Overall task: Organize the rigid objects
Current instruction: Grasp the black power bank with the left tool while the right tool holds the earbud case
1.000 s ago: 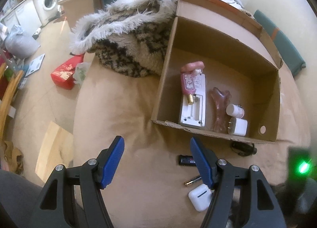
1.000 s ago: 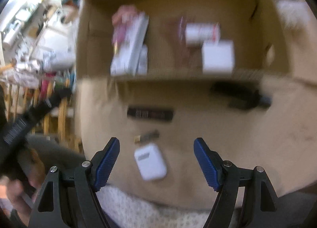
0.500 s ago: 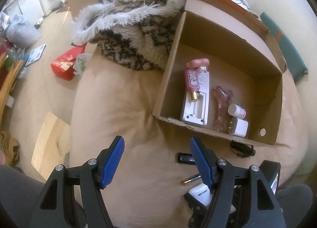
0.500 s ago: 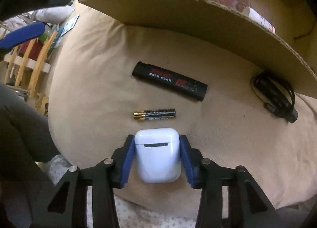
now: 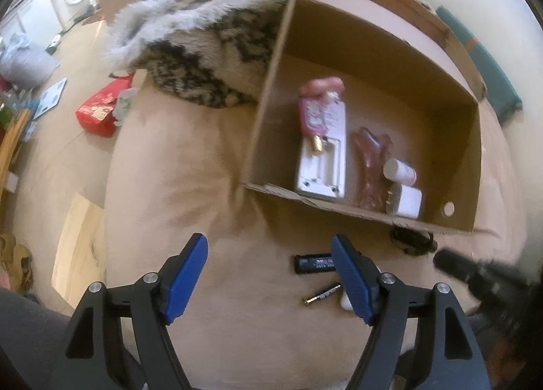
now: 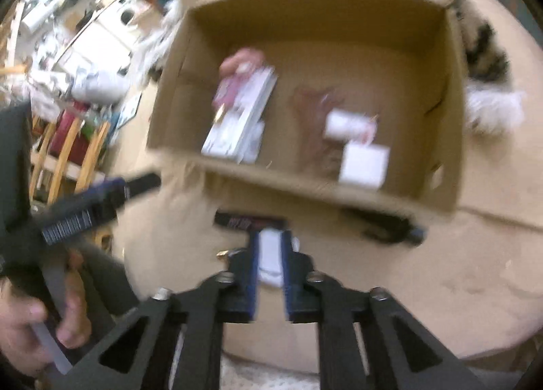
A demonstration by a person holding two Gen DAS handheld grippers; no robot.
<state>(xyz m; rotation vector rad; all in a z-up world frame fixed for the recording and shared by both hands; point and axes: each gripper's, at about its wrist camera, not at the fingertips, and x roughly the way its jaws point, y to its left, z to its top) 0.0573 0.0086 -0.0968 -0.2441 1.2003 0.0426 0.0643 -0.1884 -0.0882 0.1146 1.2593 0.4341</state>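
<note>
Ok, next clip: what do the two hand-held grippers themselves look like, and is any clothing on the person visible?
Both are alike. The left hand-held gripper has black skeletal arms with triangular cut-outs, silver pivot bolts and flat blue finger pads. The right hand-held gripper shows the same black frame, bolts and blue pads. No cables show. The person's hand on the left tool's handle is bare; no sleeve is visible.

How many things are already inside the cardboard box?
5: a pink bottle lying on a white flat device at left, a pink translucent piece mid-box, a small white tub and white plug at right. The near wall of the box may hide more.
</note>
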